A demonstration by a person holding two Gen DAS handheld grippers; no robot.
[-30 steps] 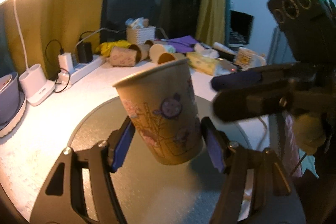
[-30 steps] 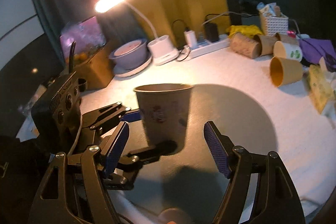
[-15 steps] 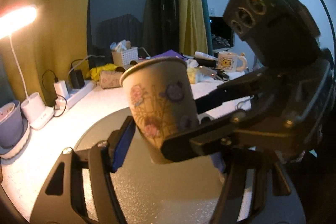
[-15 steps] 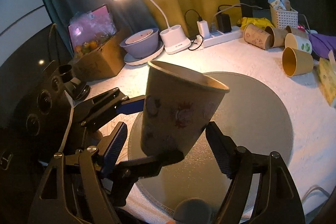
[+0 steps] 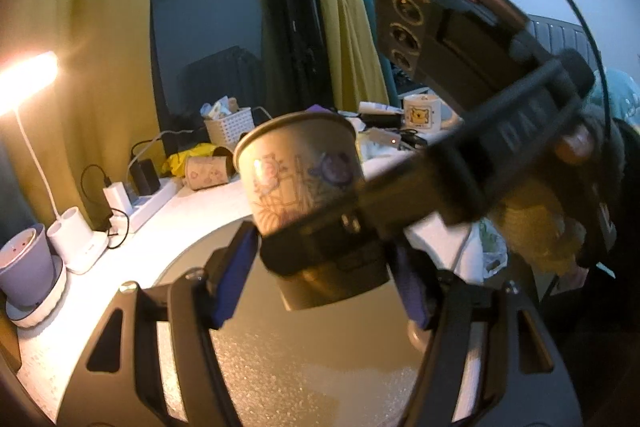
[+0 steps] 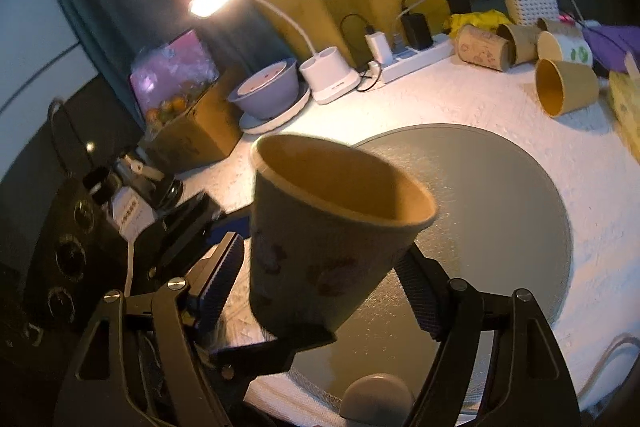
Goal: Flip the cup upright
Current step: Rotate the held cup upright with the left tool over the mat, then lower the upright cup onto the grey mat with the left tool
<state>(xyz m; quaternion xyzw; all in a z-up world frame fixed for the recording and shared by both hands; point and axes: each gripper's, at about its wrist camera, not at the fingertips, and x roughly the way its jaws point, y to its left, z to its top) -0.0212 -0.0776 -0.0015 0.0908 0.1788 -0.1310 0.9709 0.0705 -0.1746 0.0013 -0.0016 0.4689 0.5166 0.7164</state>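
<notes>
A brown paper cup [image 5: 304,183] with cartoon prints is held mouth up, lifted above the round grey mat [image 5: 312,359]. My left gripper [image 5: 320,283] holds its lower part between the blue pads. My right gripper [image 6: 320,291] comes in from the other side, and the cup [image 6: 320,247] sits between its pads too, tilted, with the open mouth showing. In the left wrist view the right gripper's fingers [image 5: 352,235] cross the cup's lower body. The mat also shows in the right wrist view [image 6: 492,211].
Several paper cups [image 6: 560,91] lie on their sides at the back of the white table. A power strip [image 6: 412,59], a lamp base [image 6: 328,79], a purple bowl [image 6: 268,91], a cardboard box [image 6: 192,131] and a white basket [image 6: 528,3] line the back edge.
The cup has risen off the mat. My right gripper has moved in and closed around the cup's lower part alongside the left one.
</notes>
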